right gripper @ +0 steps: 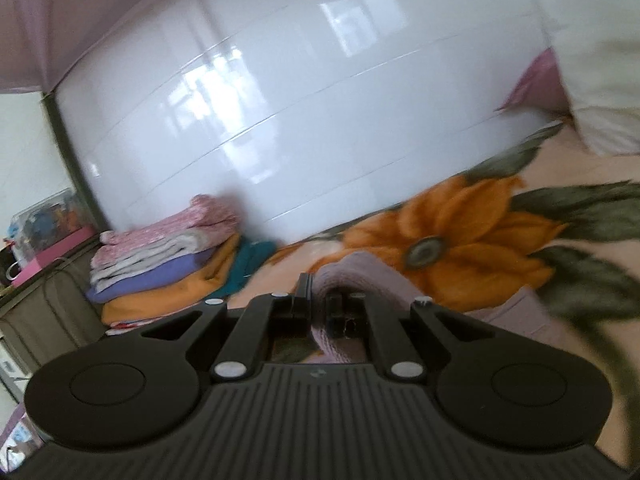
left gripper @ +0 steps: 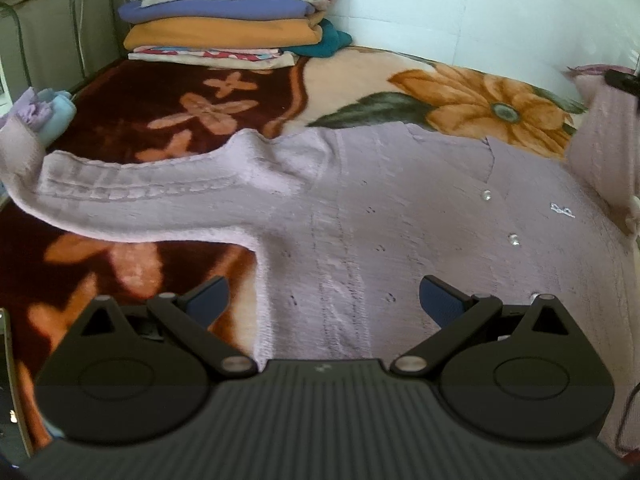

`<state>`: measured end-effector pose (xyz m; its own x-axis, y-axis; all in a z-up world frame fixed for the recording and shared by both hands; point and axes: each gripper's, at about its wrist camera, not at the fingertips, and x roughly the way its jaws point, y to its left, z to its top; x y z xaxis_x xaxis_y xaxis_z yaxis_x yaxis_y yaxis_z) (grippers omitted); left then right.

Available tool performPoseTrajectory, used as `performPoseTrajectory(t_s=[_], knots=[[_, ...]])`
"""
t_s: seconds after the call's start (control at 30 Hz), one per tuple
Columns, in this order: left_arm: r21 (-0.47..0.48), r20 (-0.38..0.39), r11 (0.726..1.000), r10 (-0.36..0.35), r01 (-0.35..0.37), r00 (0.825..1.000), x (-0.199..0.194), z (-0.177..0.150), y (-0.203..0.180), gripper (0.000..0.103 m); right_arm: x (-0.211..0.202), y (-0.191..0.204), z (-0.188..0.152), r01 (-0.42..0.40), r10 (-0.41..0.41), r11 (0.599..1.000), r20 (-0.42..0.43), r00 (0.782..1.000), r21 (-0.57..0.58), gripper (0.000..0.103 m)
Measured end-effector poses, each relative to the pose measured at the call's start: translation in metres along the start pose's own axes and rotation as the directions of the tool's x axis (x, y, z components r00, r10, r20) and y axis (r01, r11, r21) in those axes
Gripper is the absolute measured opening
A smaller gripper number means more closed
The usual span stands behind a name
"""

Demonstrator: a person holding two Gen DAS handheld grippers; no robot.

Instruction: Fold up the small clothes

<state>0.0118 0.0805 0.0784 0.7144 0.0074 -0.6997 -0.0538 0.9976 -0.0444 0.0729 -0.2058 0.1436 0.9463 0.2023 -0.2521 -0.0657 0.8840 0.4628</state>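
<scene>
Floral blanket [left gripper: 120,96] is carrying a soft, limp lilac cardigan [left gripper: 400,208], right gripper [right gripper: 326,312] clamping its raised sleeve while left gripper [left gripper: 324,300] is hovering spread wide above the hem.

The left wrist view sits low and close over the lilac cardigan [left gripper: 400,208], facing along the floral blanket [left gripper: 248,92] toward the stack of folded clothes [left gripper: 228,16] at the far wall. The right wrist view sits close above the blanket [right gripper: 460,240], tilted and pitched up at the glossy white wall [right gripper: 300,100], with the stack [right gripper: 168,256] at its left. Both views share the stack, the orange flower print and the wall behind the stack.
</scene>
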Motion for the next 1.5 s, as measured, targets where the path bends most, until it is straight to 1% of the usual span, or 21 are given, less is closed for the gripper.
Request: performPoseTrajectory(t_s=[0.13, 0.3, 0.43, 0.53, 0.6, 0.63, 0.67, 0.7, 0.73, 0.77, 0.8, 0.87, 0.93, 1.0, 1.03, 1.1, 1.17, 1.2, 1.3, 1.37, 1.5], knots=[[-0.015, 0.004, 1.000, 0.006, -0.006, 1.000, 0.001, 0.001, 0.010, 0.103, 0.022, 0.033, -0.033, -0.061, 0.061, 0.998, -0.047, 0.997, -0.005, 0.006], [-0.041, 0.018, 0.999, 0.021, -0.020, 1.000, 0.001, 0.002, 0.025, 0.103, 0.053, 0.060, -0.084, -0.090, 0.086, 0.996, -0.160, 0.983, -0.020, 0.006], [-0.049, 0.020, 0.998, 0.032, -0.031, 0.999, 0.002, 0.002, 0.034, 0.103, 0.074, 0.070, -0.124, -0.092, 0.078, 0.995, -0.253, 0.964, -0.045, 0.006], [-0.053, 0.018, 0.998, 0.034, -0.033, 0.999, 0.003, 0.001, 0.037, 0.103, 0.089, 0.067, -0.144, -0.088, 0.069, 0.995, -0.340, 0.938, -0.040, 0.008], [-0.053, 0.018, 0.998, 0.034, -0.033, 0.999, 0.003, 0.001, 0.038, 0.103, 0.097, 0.064, -0.155, -0.078, 0.055, 0.996, -0.402, 0.914, -0.041, 0.022], [-0.053, 0.018, 0.998, 0.032, -0.031, 0.999, 0.003, 0.001, 0.037, 0.103, 0.099, 0.062, -0.160, -0.082, 0.059, 0.996, -0.429, 0.902, -0.035, 0.025], [-0.053, 0.018, 0.998, 0.030, -0.029, 0.999, 0.003, 0.001, 0.036, 0.103, 0.098, 0.059, -0.163, -0.096, 0.075, 0.995, -0.436, 0.897, -0.027, 0.031], [-0.052, 0.019, 0.998, 0.026, -0.025, 0.999, 0.003, 0.001, 0.035, 0.103, 0.094, 0.058, -0.163, -0.113, 0.092, 0.993, -0.430, 0.898, -0.023, 0.042], [-0.048, 0.021, 0.999, 0.022, -0.020, 1.000, 0.003, 0.002, 0.032, 0.103, 0.090, 0.058, -0.162, -0.128, 0.106, 0.992, -0.433, 0.895, -0.022, 0.047], [-0.044, 0.022, 0.999, 0.018, -0.017, 1.000, 0.003, 0.002, 0.030, 0.103, 0.087, 0.059, -0.159, -0.139, 0.117, 0.990, -0.441, 0.890, -0.017, 0.058], [-0.039, 0.024, 0.999, 0.015, -0.014, 1.000, 0.003, 0.003, 0.028, 0.103, 0.082, 0.060, -0.156, -0.148, 0.128, 0.989, -0.448, 0.885, -0.009, 0.064], [-0.028, 0.031, 1.000, 0.008, -0.007, 1.000, 0.002, 0.005, 0.022, 0.103, 0.069, 0.058, -0.147, -0.171, 0.155, 0.985, -0.445, 0.882, 0.004, 0.066], [-0.020, 0.042, 1.000, -0.004, 0.005, 0.999, 0.001, 0.008, 0.015, 0.103, 0.051, 0.050, -0.136, -0.183, 0.172, 0.983, -0.427, 0.888, 0.017, 0.069], [-0.011, 0.052, 1.000, -0.022, 0.023, 0.998, 0.001, 0.012, 0.008, 0.103, 0.034, 0.040, -0.126, -0.176, 0.169, 0.984, -0.397, 0.902, 0.020, 0.075], [-0.003, 0.055, 0.999, -0.033, 0.033, 0.998, 0.002, 0.014, 0.003, 0.103, 0.024, 0.032, -0.120, -0.162, 0.156, 0.987, -0.380, 0.912, 0.016, 0.075], [0.014, 0.061, 0.999, -0.048, 0.048, 0.997, 0.004, 0.018, -0.008, 0.103, 0.010, 0.014, -0.110, -0.107, 0.098, 0.994, -0.345, 0.933, -0.006, 0.076], [0.034, 0.065, 0.997, -0.066, 0.064, 0.996, 0.008, 0.022, -0.020, 0.103, -0.002, -0.005, -0.101, -0.019, 0.011, 1.000, -0.304, 0.953, -0.023, 0.076], [0.041, 0.066, 0.997, -0.074, 0.072, 0.995, 0.009, 0.023, -0.026, 0.103, -0.008, -0.014, -0.098, 0.018, -0.025, 0.999, -0.287, 0.958, -0.029, 0.076], [0.054, 0.069, 0.992, -0.118, 0.115, 0.991, 0.015, 0.028, -0.044, 0.103, -0.020, -0.040, -0.088, 0.097, -0.107, 0.994, -0.237, 0.966, -0.053, 0.077], [0.064, 0.072, 0.988, -0.148, 0.143, 0.986, 0.021, 0.031, -0.060, 0.103, -0.023, -0.056, -0.085, 0.131, -0.141, 0.990, -0.226, 0.964, -0.062, 0.077], [0.113, 0.076, 0.976, -0.193, 0.184, 0.978, 0.031, 0.035, -0.092, 0.103, -0.025, -0.086, -0.087, 0.159, -0.157, 0.987, -0.223, 0.962, -0.007, 0.077]])
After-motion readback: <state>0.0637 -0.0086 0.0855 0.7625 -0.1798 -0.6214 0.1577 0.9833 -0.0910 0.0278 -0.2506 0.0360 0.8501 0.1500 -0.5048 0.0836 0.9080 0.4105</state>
